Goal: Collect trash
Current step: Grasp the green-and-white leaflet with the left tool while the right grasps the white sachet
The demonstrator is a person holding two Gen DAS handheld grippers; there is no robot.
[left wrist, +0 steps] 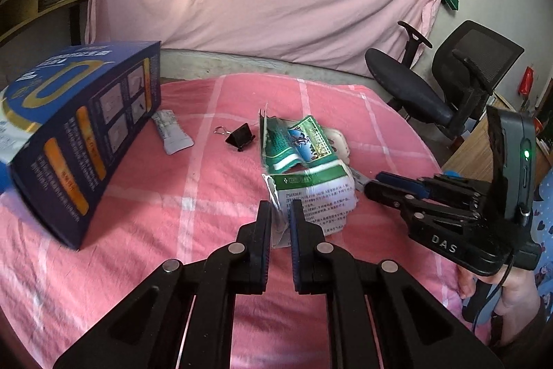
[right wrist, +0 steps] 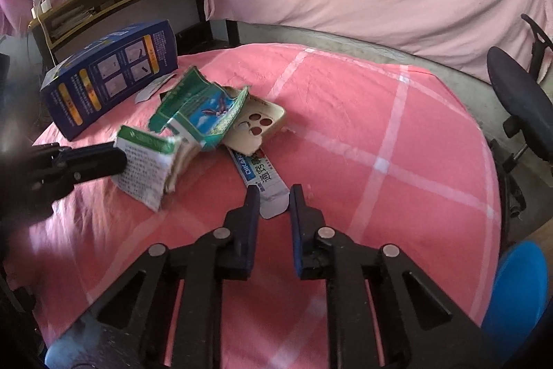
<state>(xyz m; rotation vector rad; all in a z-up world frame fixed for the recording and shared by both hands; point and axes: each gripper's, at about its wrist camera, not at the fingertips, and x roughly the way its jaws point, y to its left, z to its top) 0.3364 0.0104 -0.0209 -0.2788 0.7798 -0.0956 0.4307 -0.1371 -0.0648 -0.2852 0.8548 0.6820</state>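
at the far left a dark blue box (left wrist: 83, 134) lies tilted on the pink checked cloth of the table (left wrist: 214, 196), with a small white sachet (left wrist: 171, 132) just beside its right end. next comes a black binder clip (left wrist: 240, 135), then a torn green and blue wrapper (left wrist: 297, 144) with a beige phone case (right wrist: 259, 127) under it. your left tongs (left wrist: 280, 213) are clenched on the edge of a crumpled white leaflet with a green band (left wrist: 311, 196), which sits just in front of the wrapper. further right, your right tongs (right wrist: 273, 199) straddle the near end of a white and blue tube box (right wrist: 264, 178) that lies flat on the cloth; the pads look close to its sides, but you cannot tell that they press on it. a black office chair (left wrist: 466, 82) stands beyond the table's right edge.
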